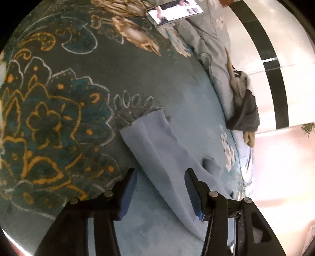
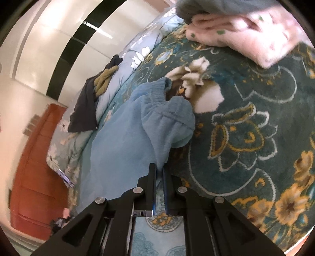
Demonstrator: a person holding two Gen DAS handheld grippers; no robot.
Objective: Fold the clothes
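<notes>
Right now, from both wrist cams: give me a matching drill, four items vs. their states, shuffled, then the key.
Items:
1. left gripper
2. right gripper
3. pink folded cloth
4. phone

States:
A. lit screen, lying on the bedding
B. shut on the blue garment
C. open, over a strip of blue fabric
D. resting at the far edge of the floral blanket

Pairs: 1-C, 2-B, 3-D, 4-A

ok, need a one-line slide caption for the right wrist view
Right gripper shut on light blue elastic-waist garment, lifting its edge above the teal floral blanket.
</notes>
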